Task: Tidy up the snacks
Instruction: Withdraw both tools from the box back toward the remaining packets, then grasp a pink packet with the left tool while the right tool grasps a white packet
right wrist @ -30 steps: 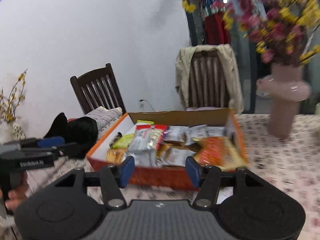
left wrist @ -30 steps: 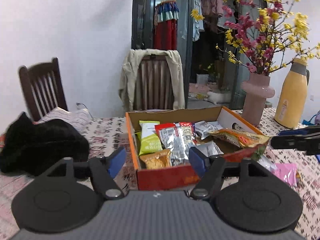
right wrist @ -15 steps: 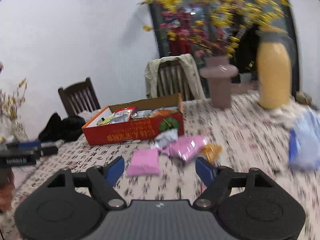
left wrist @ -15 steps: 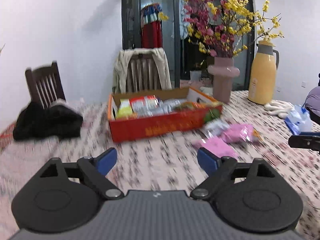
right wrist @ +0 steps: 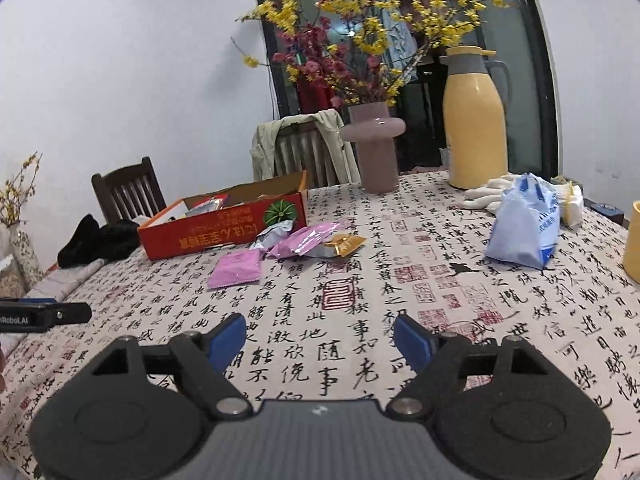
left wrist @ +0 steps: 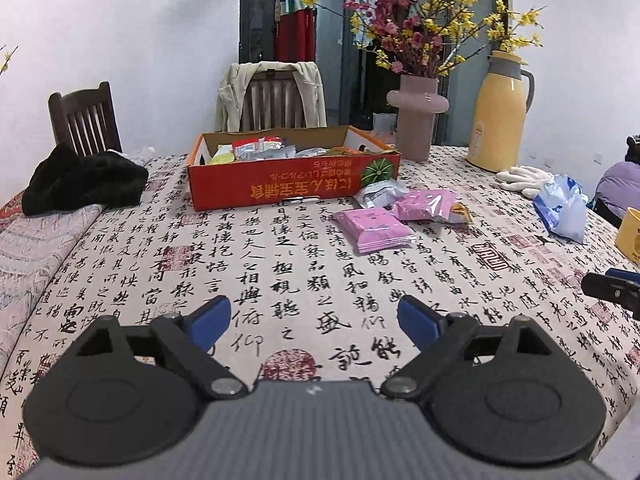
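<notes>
- At the bottom of the left wrist view, the left hand-held gripper (left wrist: 314, 322) hangs over bare patterned cloth on the bench (left wrist: 280, 280); its blue pads are apart and opening wider, with nothing between them.
- At the bottom of the right wrist view, the right hand-held gripper (right wrist: 320, 340) is likewise over the cloth, jaws apart and opening, empty.
- Centre of the left view: an orange cardboard box (left wrist: 292, 184) stands on the bench with snack packets (left wrist: 256, 150) piled inside it.
- Just right of the box's near corner lie loose snacks: a flat pink packet (left wrist: 374, 230), a shinier pink packet (left wrist: 426, 206) overlapping a silver packet (left wrist: 378, 192), and a small gold packet (left wrist: 460, 212) at its right end.
- Upper right of the left view: a pink vase (left wrist: 416, 118) of yellow and red blossoms, and a yellow thermos jug (left wrist: 500, 114).
- Right edge: white gloves (left wrist: 520, 176) and a blue plastic bag (left wrist: 562, 212).
- Left side: a black garment (left wrist: 84, 178) heaped on the bench before a dark wooden chair (left wrist: 86, 118).
</notes>
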Demonstrator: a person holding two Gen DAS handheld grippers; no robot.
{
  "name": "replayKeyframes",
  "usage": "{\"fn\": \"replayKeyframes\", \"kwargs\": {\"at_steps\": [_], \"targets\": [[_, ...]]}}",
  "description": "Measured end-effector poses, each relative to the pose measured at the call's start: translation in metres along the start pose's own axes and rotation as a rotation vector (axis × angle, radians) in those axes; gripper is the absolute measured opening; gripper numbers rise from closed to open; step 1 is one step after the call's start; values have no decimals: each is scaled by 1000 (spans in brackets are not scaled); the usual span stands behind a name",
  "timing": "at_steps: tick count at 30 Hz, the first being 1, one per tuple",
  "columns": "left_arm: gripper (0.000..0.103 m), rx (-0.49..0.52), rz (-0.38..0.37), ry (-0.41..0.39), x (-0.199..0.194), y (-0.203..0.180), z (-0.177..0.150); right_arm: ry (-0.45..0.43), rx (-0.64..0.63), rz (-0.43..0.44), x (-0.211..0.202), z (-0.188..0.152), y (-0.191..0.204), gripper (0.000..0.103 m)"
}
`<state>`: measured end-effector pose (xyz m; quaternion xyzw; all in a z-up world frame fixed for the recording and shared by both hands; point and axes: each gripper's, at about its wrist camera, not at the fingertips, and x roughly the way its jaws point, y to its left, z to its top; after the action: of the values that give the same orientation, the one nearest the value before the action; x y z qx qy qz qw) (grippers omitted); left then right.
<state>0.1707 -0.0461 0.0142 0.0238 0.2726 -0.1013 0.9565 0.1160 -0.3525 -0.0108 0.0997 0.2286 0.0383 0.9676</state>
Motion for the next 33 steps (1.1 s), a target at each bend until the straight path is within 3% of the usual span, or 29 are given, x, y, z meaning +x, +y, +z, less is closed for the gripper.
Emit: {"fn": "replayKeyframes", "kwargs": {"at_steps": [6, 14, 21, 30, 33], "targets": [[92, 8, -6, 11, 8, -12, 2, 3, 1, 11, -2, -6, -4, 81], [92, 2, -29, 48, 43, -21, 18, 31, -41, 37, 28, 10, -4, 80], [92, -13, -103, 135, 120, -35, 58, 48, -120, 35, 78, 51, -8, 80], [92, -23, -67, 209, 227, -61, 83, 92, -187, 63, 153, 102, -9, 78], [83, -17, -59, 207, 241, -59, 86, 89, -207, 86, 172, 113, -3, 78]]}}
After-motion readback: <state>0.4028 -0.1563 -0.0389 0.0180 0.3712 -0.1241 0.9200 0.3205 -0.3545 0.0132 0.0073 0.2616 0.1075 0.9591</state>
